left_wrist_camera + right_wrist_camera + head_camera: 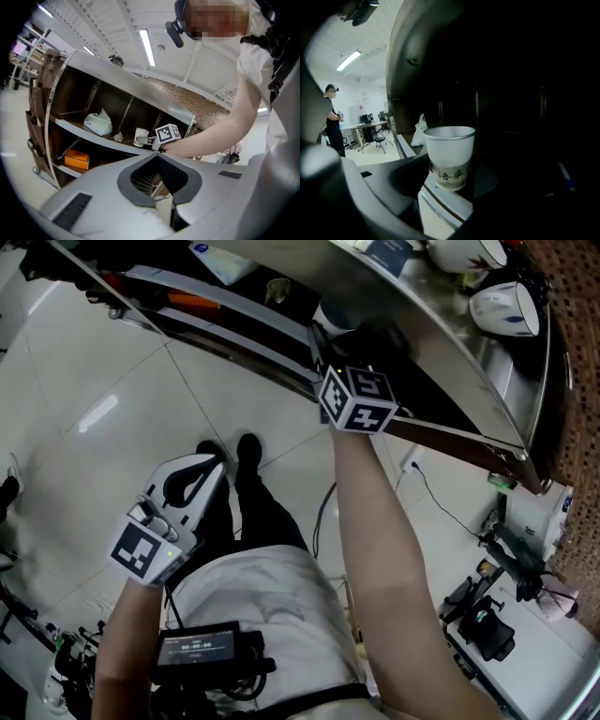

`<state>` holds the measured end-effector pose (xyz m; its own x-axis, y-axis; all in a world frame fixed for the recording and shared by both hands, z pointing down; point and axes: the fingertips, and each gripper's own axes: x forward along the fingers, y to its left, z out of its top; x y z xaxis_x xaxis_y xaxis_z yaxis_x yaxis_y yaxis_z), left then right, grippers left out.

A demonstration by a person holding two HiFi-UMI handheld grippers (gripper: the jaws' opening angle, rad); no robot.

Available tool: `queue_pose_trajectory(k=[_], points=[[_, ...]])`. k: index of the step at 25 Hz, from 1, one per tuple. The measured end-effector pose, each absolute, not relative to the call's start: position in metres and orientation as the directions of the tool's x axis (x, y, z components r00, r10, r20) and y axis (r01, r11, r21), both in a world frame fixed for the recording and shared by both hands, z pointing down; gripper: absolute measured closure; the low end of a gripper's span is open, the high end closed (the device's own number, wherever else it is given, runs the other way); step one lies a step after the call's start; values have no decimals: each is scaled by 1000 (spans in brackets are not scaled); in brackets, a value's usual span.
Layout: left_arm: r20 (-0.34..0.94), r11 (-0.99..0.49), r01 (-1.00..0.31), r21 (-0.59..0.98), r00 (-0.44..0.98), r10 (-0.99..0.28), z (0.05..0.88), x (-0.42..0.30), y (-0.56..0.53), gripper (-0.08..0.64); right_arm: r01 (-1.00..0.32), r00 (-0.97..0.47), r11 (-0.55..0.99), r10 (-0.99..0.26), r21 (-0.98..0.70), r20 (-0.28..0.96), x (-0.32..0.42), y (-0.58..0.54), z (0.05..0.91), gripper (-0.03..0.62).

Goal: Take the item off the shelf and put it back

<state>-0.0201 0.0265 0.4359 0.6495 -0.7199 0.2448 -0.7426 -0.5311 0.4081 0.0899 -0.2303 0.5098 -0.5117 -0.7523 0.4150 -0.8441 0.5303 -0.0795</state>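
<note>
A white paper cup [450,157] with dark print stands on the front edge of the metal shelf [445,201]. It sits between the jaws of my right gripper [451,180], whose pads lie against its sides. From the head view the right gripper [328,334] reaches into the shelf [450,362], where the cup [334,315] shows just past its marker cube. The left gripper view shows the same cup [140,137] from the side. My left gripper [214,465] hangs low near the person's body with its jaws together and nothing in them.
On the same shelf board lie a white plastic bag [98,123] and a small crumpled scrap [118,137]. An orange box [77,158] sits on the board below. White bowls [506,307] rest on the shelf top. A person stands far off [333,119] by a desk.
</note>
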Motion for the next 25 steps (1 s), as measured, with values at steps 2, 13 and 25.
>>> queue_pose_trajectory(k=[2, 13, 25], points=[[244, -536, -743, 401, 651, -719, 430, -20, 26, 555, -836, -526, 541, -742, -92, 416, 93, -220, 507, 334], [238, -553, -756, 350, 642, -728, 397, -33, 28, 555, -723, -684, 673, -666, -157, 298, 87, -154, 446, 336], [208, -595, -757, 271, 650, -731, 351, -42, 21, 555, -605, -794, 784, -581, -138, 181, 90, -88, 362, 336]])
